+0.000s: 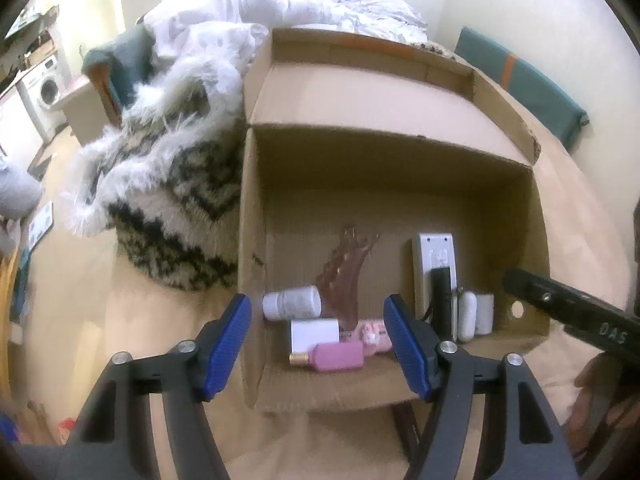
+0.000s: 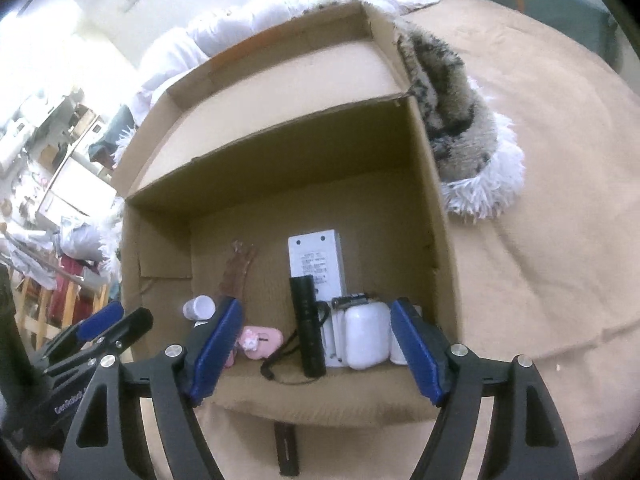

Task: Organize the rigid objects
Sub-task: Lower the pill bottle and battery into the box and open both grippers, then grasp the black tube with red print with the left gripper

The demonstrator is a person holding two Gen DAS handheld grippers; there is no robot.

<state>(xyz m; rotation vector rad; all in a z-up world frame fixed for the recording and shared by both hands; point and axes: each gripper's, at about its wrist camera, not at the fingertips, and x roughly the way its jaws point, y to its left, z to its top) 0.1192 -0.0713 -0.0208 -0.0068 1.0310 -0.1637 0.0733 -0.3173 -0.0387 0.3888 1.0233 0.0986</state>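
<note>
- Inside the open brown cardboard box (image 2: 436, 216), along its near edge, sits the collection: a black cylindrical flashlight (image 2: 308, 326) with a wrist cord, a white rounded plastic case (image 2: 367, 332), and a flat white rectangular adapter (image 2: 318, 266) lying behind them.
- Over on the left side of that box we have a white capped pill bottle (image 1: 292, 302) on its side, a small white rectangular block (image 1: 315, 334), a pink flat bottle with a gold cap (image 1: 338, 356), a pink cartoon-printed item (image 1: 370, 334) and a translucent brown plastic comb (image 1: 346, 276).
- Everything rigid I can see is already in the box; nothing loose shows on the tan bedcover (image 2: 540, 240) around it, so my read is the sorting is nearly or fully done, perhaps with only tidying left.
- Left gripper (image 1: 318, 350) hovers at the box's near left corner, blue pads spread wide, nothing between them.
- Right gripper (image 2: 316, 354) hangs over the near right side, jaws wide apart too, framing the flashlight and white case without touching.
- Beside the box lies a shaggy black-and-white patterned rug (image 1: 176, 216), with rumpled white bedding (image 1: 260, 4) beyond.
</note>
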